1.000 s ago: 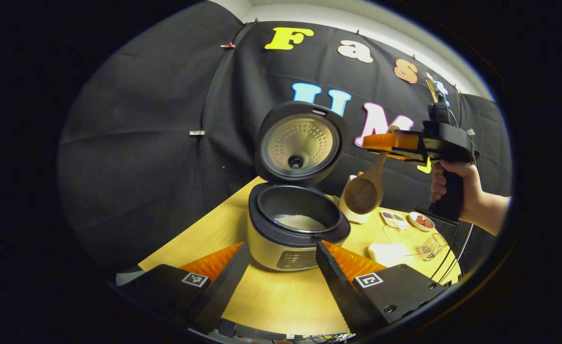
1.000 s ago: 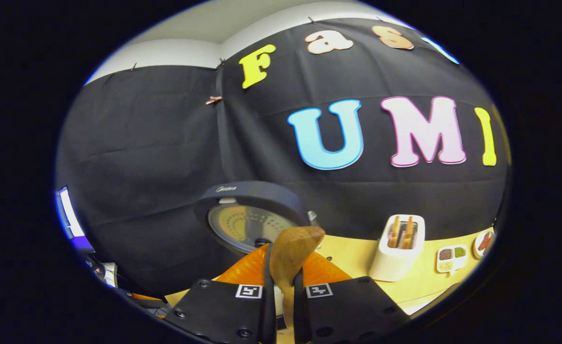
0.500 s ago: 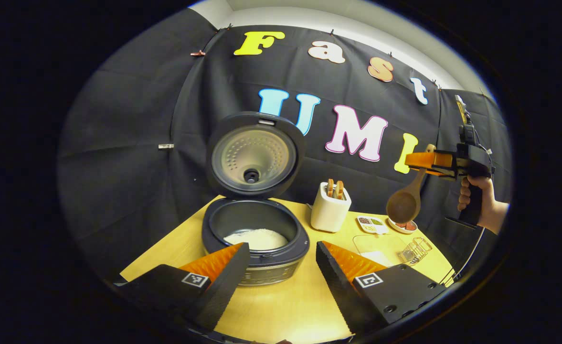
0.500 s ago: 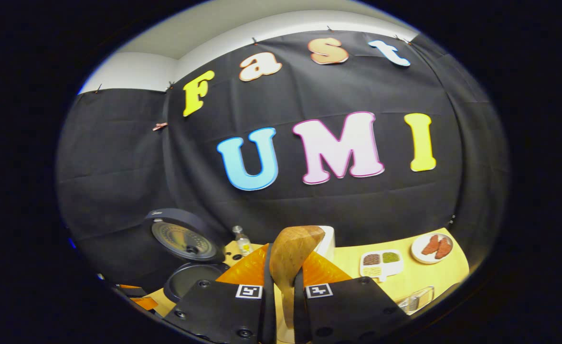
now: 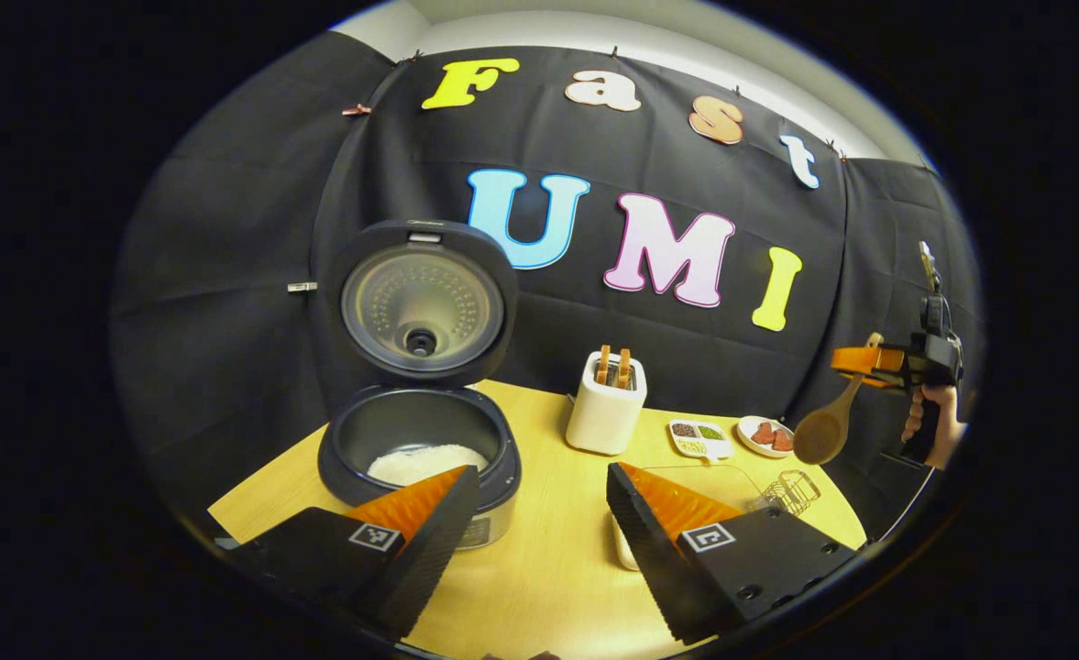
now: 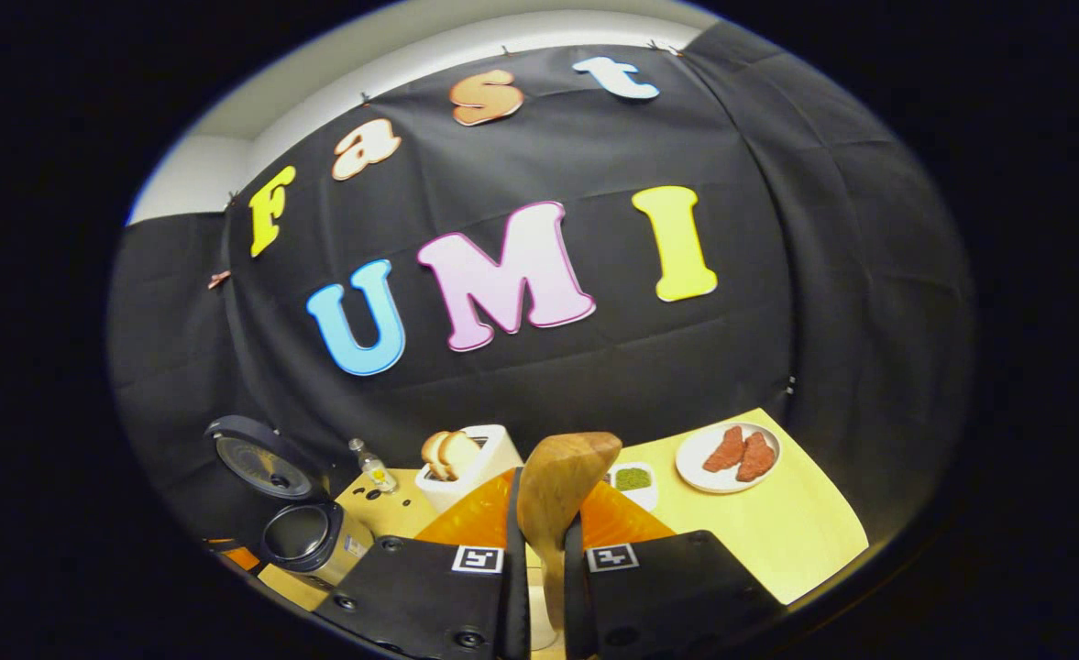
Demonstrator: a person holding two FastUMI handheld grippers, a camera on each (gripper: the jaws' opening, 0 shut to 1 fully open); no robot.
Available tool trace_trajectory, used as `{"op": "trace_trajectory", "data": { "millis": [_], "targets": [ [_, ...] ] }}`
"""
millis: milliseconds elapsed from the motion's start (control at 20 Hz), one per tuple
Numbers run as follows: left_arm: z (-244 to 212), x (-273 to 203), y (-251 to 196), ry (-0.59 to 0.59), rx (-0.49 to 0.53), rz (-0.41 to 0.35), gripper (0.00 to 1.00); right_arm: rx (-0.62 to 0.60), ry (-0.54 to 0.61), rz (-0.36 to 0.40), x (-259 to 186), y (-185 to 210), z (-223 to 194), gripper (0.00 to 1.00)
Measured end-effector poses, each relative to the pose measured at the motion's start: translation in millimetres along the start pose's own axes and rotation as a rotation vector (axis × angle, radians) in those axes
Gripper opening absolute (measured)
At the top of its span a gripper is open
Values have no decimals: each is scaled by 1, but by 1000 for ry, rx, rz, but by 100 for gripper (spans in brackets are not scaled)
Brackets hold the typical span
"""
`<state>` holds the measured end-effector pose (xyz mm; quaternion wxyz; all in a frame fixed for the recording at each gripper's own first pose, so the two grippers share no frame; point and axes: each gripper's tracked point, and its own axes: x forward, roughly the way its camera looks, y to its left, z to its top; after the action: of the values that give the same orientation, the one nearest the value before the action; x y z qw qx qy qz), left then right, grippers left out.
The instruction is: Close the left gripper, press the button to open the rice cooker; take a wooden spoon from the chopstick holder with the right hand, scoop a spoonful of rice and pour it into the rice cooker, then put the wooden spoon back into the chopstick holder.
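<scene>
The rice cooker (image 5: 415, 449) stands open on the table, lid (image 5: 420, 298) upright, white rice (image 5: 424, 461) in its pot. My left gripper (image 5: 534, 513) hangs open in front of it, holding nothing. Far right, above the table's edge, my right gripper (image 5: 855, 359) is shut on the wooden spoon (image 5: 823, 431), whose bowl hangs down and looks empty. In the right gripper view the spoon (image 6: 562, 477) stands up between the shut fingers of the right gripper (image 6: 539, 568), and the cooker (image 6: 305, 536) lies low at the left.
A white toaster (image 5: 606, 408) with toast stands mid-table. Right of it are a small divided dish (image 5: 699, 438), a plate with red pieces (image 5: 764, 435), a small wire basket (image 5: 791, 490) and a clear container (image 5: 713, 477). A small bottle (image 6: 371, 466) stands behind the cooker.
The right gripper has carried the spoon from beside the cooker's lid to the table's far right and lower. The left gripper view has swung right, so the cooker sits further left.
</scene>
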<state>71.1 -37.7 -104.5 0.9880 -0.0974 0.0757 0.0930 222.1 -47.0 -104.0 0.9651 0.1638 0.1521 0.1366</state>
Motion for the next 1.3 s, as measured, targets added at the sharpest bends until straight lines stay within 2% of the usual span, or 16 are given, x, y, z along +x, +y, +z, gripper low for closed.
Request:
{"op": "trace_trajectory", "data": {
  "millis": [350, 500, 600, 750, 1050, 1200, 1300],
  "targets": [
    [15, -5, -41, -27, 3, 90, 95, 185, 60, -71, 22, -93, -25, 18],
    [18, -17, -51, -35, 48, 150, 95, 245, 92, -104, 32, -125, -45, 18],
    [28, -30, -61, -70, 92, 177, 96, 236, 99, -127, 39, -141, -58, 19],
    [33, -45, -72, -86, 122, 205, 95, 276, 131, -128, 49, -145, -80, 18],
    [26, -44, -78, -62, 21, 219, 96, 283, 157, -168, 56, -151, -114, 19],
    [36, -41, -71, -72, 7, 216, 96, 305, 163, -175, 51, -147, -118, 23],
    [47, -38, -62, -84, 15, 214, 96, 296, 138, -186, 46, -145, -111, 30]
  ]
}}
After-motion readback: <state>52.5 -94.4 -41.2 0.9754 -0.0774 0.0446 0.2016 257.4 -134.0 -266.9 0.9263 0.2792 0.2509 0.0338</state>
